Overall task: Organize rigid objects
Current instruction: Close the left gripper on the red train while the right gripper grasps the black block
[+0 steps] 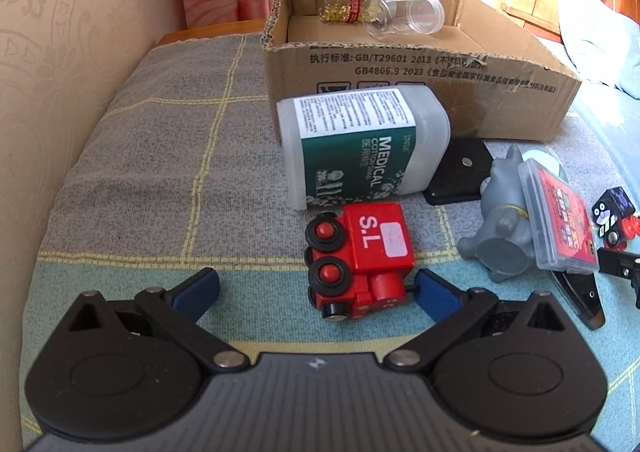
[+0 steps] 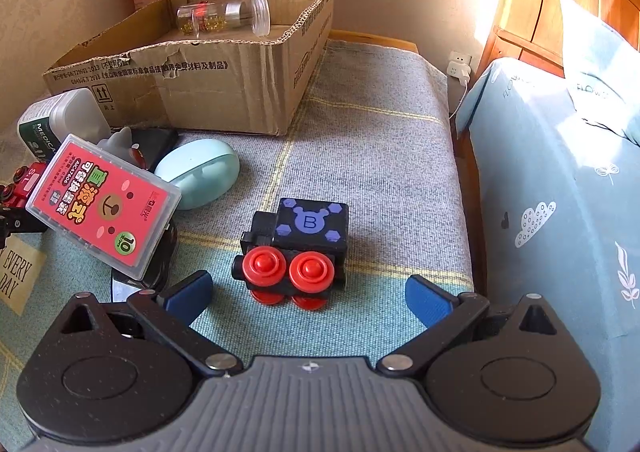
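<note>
Black toy train (image 2: 296,248) just beyond spread right tongs (image 2: 308,294).

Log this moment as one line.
left gripper: open, by red toy train | right gripper: open, before black toy train | cardboard box: holds clear jar

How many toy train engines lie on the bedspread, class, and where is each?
2. The red train lies on its side before the left gripper; the black train lies before the right gripper. Clutter might hide others.

We look low and close along each hand-held gripper toward the cardboard box (image 1: 420,64) (image 2: 208,68); both our views share it and the card case (image 1: 560,220) (image 2: 104,204).
</note>
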